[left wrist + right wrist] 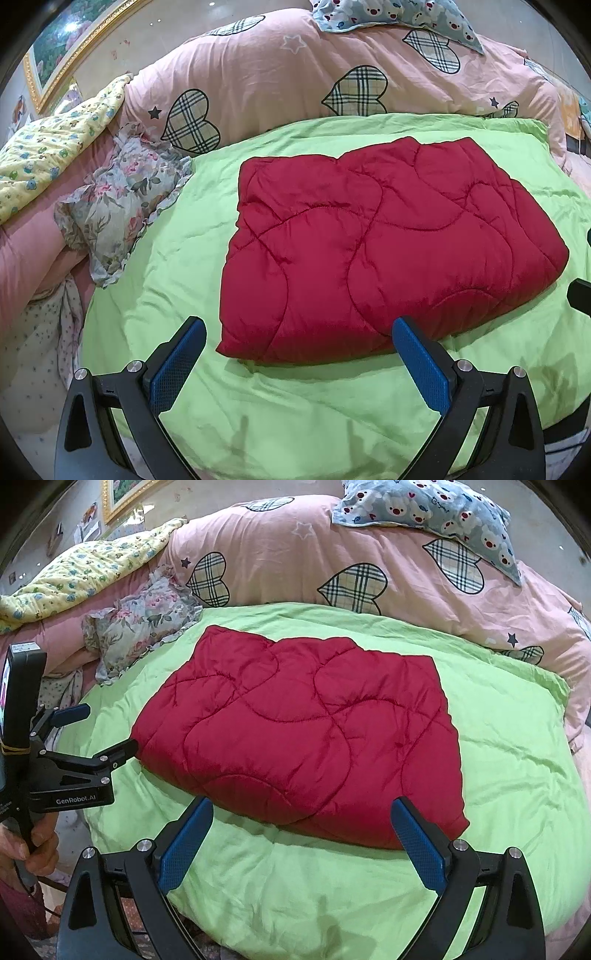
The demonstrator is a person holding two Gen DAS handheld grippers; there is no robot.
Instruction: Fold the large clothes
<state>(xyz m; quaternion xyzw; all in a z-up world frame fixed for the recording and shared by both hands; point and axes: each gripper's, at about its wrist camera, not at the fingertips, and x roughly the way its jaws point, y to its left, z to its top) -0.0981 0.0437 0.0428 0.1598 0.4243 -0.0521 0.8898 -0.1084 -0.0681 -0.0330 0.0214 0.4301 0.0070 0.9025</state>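
Note:
A red quilted garment (pixel 373 243) lies folded into a thick rectangle on a light green blanket (pixel 295 406); it also shows in the right wrist view (pixel 314 734). My left gripper (pixel 299 325) is open and empty, its blue pads just short of the garment's near edge. It also shows in the right wrist view (pixel 110 731) at the garment's left corner, open. My right gripper (pixel 303 805) is open and empty, hovering at the garment's near edge above the green blanket (pixel 295 886).
A pink duvet with plaid hearts (pixel 295 85) is piled behind. A floral frilled pillow (pixel 122 199) and a yellow printed quilt (pixel 55 147) lie at the left. A blue bear-print pillow (pixel 436 509) sits on top at the back. A framed picture (pixel 62 48) hangs on the wall.

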